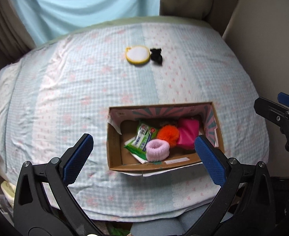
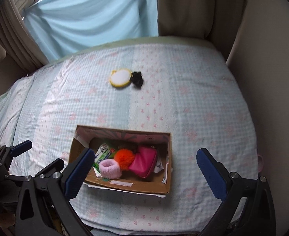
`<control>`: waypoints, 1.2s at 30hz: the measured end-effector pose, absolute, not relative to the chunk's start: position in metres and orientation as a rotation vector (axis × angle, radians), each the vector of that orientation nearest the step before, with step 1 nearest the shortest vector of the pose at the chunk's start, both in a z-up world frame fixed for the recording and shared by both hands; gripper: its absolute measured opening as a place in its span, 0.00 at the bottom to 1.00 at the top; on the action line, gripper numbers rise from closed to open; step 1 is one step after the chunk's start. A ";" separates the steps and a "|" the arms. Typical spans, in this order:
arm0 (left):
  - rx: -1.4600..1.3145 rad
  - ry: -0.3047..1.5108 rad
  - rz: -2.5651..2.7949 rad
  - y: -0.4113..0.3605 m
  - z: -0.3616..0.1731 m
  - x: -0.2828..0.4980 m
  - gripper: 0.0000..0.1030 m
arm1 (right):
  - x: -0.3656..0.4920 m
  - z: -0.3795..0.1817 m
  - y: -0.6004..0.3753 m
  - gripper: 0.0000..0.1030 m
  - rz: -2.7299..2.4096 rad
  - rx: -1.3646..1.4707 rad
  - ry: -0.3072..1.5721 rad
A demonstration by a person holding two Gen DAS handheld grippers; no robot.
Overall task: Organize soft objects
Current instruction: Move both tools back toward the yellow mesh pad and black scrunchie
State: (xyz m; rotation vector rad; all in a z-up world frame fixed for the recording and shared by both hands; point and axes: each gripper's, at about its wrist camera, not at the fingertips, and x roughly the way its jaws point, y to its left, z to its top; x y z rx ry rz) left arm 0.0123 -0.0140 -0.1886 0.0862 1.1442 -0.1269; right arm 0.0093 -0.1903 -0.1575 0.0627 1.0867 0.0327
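Note:
An open cardboard box [image 1: 114,149] [image 2: 164,185] sits on the bed near its front edge. Inside lie a green tissue pack [image 1: 142,137] [image 2: 103,152], a pink scrunchie [image 1: 157,149] [image 2: 110,168], an orange pompom [image 1: 168,134] [image 2: 124,158] and a magenta pouch [image 1: 187,134] [image 2: 144,163]. Farther back on the bed rest a round yellow-rimmed white pad [image 1: 137,55] [image 2: 120,78] and a black scrunchie [image 1: 156,56] [image 2: 137,79] beside it. My left gripper [image 1: 144,149] hangs open above the box, holding nothing. My right gripper [image 2: 144,165] is open and empty too, also over the box.
The bed [image 1: 66,90] [image 2: 193,102] has a pale blue and pink checked cover. A light blue curtain [image 1: 81,5] [image 2: 93,17] and beige drapes hang behind it; a wall stands to the right. The other gripper shows at each view's side edge [image 1: 278,118] [image 2: 13,153].

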 end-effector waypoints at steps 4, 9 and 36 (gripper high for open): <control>0.056 1.083 -0.113 -0.007 -0.152 0.006 1.00 | 0.001 -0.124 -0.193 1.00 -0.006 0.074 1.028; 0.039 0.990 -0.084 0.003 -0.116 0.005 1.00 | 0.001 -0.100 -0.191 1.00 -0.062 0.057 0.969; -0.011 0.999 -0.118 0.016 -0.170 0.222 1.00 | 0.208 -0.154 -0.190 1.00 0.228 -0.034 0.868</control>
